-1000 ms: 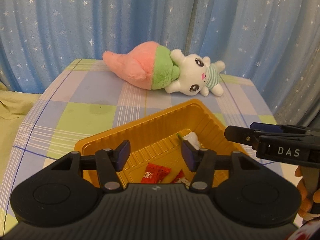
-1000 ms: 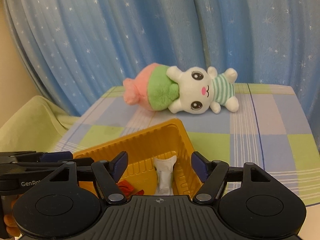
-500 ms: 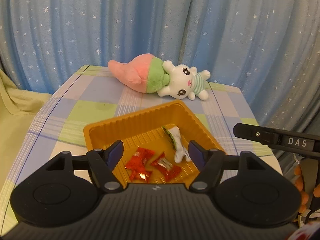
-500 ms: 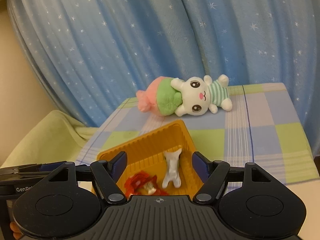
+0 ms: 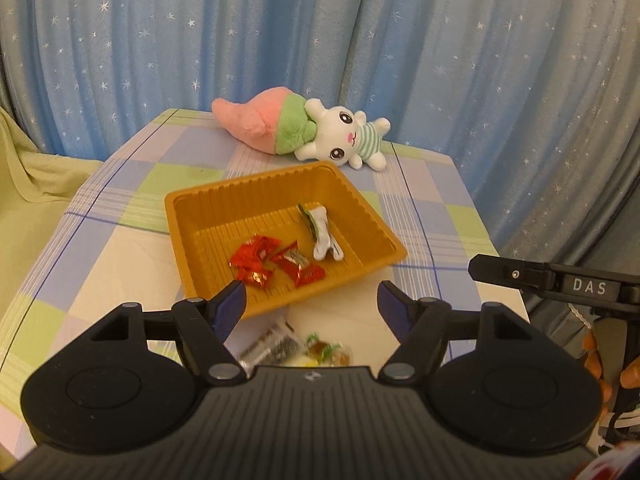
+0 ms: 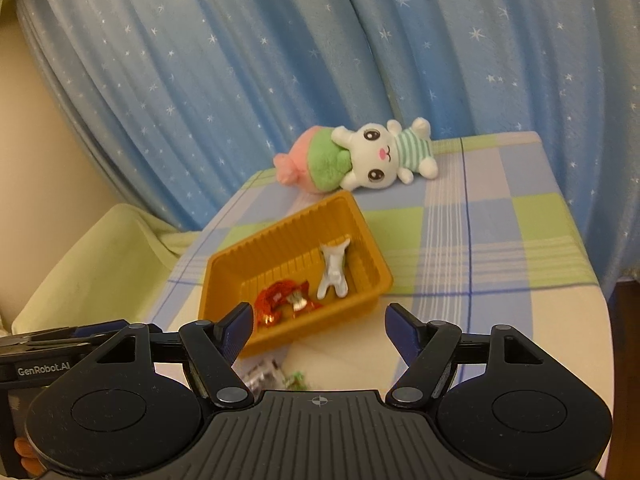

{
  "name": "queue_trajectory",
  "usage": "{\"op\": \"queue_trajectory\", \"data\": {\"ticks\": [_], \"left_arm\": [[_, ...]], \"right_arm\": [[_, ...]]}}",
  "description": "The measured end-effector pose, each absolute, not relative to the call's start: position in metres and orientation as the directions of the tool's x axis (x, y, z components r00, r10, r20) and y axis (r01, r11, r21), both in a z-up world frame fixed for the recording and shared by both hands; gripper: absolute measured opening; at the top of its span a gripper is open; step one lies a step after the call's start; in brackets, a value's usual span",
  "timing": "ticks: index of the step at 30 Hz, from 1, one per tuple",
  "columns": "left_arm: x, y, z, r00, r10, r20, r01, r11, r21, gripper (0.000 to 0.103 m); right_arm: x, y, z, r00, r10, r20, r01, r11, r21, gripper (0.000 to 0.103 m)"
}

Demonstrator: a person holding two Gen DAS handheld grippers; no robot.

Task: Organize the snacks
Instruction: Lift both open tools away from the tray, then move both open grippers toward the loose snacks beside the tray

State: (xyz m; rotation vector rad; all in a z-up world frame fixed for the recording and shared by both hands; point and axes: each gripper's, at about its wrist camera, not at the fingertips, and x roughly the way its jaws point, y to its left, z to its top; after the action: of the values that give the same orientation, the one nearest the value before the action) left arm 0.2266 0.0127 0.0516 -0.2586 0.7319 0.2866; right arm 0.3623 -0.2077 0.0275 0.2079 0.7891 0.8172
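An orange plastic tray sits on the checked tablecloth; it also shows in the right wrist view. In it lie red candy wrappers and a white snack packet. A grey-black packet and a green-wrapped candy lie on the table in front of the tray. My left gripper is open and empty, above these loose snacks. My right gripper is open and empty, near the tray's front edge.
A pink, green and white plush bunny lies at the back of the table. Blue star-patterned curtains hang behind. A pale green cloth lies left of the table. The table's right edge is close to my right gripper.
Both grippers have pulled back and up from the tray. The whole tray and the loose snacks in front of it have come into view. Both stay open.
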Motion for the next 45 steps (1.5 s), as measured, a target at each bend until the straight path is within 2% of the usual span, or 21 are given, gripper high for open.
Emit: {"op": "queue_trajectory", "data": {"ticks": [20, 45], "left_arm": [[0.158, -0.012, 0.019, 0.634, 0.172, -0.754, -0.410, 0.901, -0.140, 0.072], [0.148, -0.018, -0.017, 0.555, 0.147, -0.819, -0.416, 0.901, -0.121, 0.072]], "right_arm": [[0.304, -0.228, -0.004, 0.339, 0.704, -0.624, -0.608, 0.670, 0.426, 0.073], [0.281, -0.222, -0.045, 0.279, 0.639, -0.717, -0.651, 0.674, 0.349, 0.073]]}}
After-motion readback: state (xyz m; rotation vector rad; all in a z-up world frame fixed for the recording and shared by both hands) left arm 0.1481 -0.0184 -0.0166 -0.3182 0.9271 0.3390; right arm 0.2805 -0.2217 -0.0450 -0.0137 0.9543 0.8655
